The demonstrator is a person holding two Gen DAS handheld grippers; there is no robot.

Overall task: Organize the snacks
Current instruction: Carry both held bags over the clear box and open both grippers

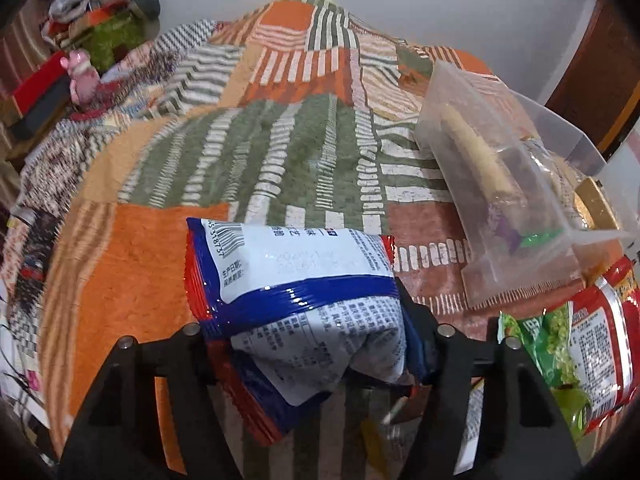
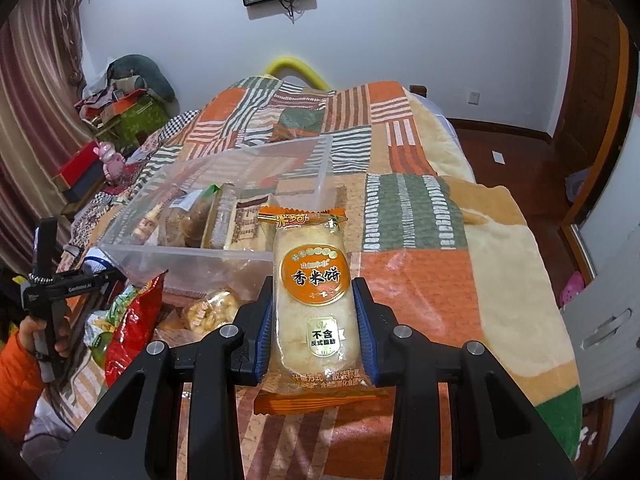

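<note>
A white, blue and red snack bag [image 1: 304,272] lies between the black fingers of my left gripper [image 1: 312,344], which is shut on its crumpled lower half above the patchwork blanket [image 1: 140,280]. My right gripper [image 2: 314,320] is shut on an upright orange rice cracker packet [image 2: 312,280], blue pads pressing both sides. A clear plastic box [image 2: 192,256] holding several snack packets stands just behind and left of that packet. In the left wrist view the same box [image 1: 500,184] is to the right.
Red and green snack bags [image 1: 592,340] lie in front of the box, beside a small packet of puffed snacks [image 2: 212,312]. A hand in an orange sleeve [image 2: 40,332] holds the left tool. Boxes and clutter [image 2: 120,108] pile at the far left; wooden floor [image 2: 520,152] lies right.
</note>
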